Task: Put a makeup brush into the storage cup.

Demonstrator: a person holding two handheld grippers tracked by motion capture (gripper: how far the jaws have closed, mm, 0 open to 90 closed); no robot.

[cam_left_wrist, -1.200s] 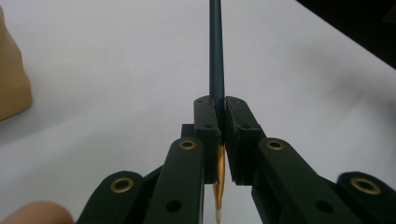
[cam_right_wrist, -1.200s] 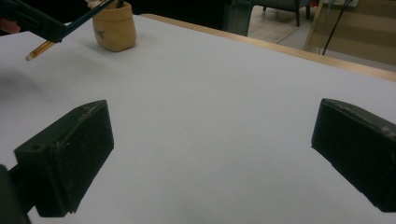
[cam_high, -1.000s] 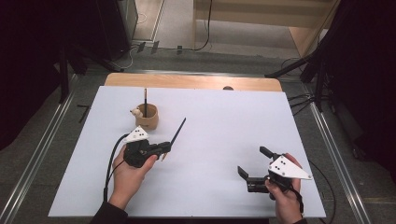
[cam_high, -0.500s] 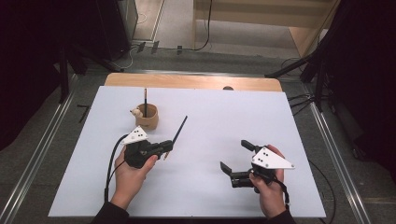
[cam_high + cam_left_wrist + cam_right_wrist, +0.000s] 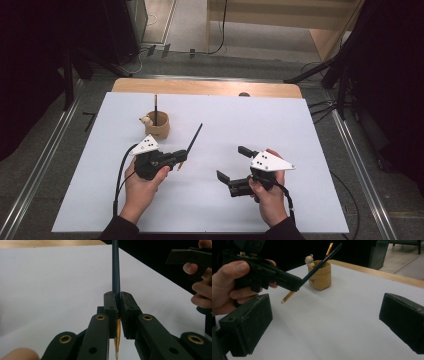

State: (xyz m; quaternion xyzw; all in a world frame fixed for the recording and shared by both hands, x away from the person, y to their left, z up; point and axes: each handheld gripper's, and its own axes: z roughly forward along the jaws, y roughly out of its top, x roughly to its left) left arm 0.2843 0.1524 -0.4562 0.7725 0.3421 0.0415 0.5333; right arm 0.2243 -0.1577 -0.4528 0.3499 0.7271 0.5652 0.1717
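Note:
My left gripper (image 5: 181,159) is shut on a dark blue pencil (image 5: 194,140) near its gold ferrule, with the long shaft slanting up and away over the white table. In the left gripper view the pads (image 5: 110,305) clamp the pencil (image 5: 115,270), and its white eraser end pokes out below. My right gripper (image 5: 231,162) is open and holds nothing, to the right of the left one. Seen in the right gripper view, my wide jaws (image 5: 327,322) frame the left gripper (image 5: 297,285) and its pencil (image 5: 319,265).
A tan cup (image 5: 160,127) with a small figure on its rim stands behind the left hand, and a second pencil (image 5: 155,107) stands upright in it. The white table sheet (image 5: 300,130) ends at a wooden strip at the back.
My right gripper has moved left toward the middle of the table, nearer the left gripper, with its jaws still open. The left gripper and its pencil have stayed put.

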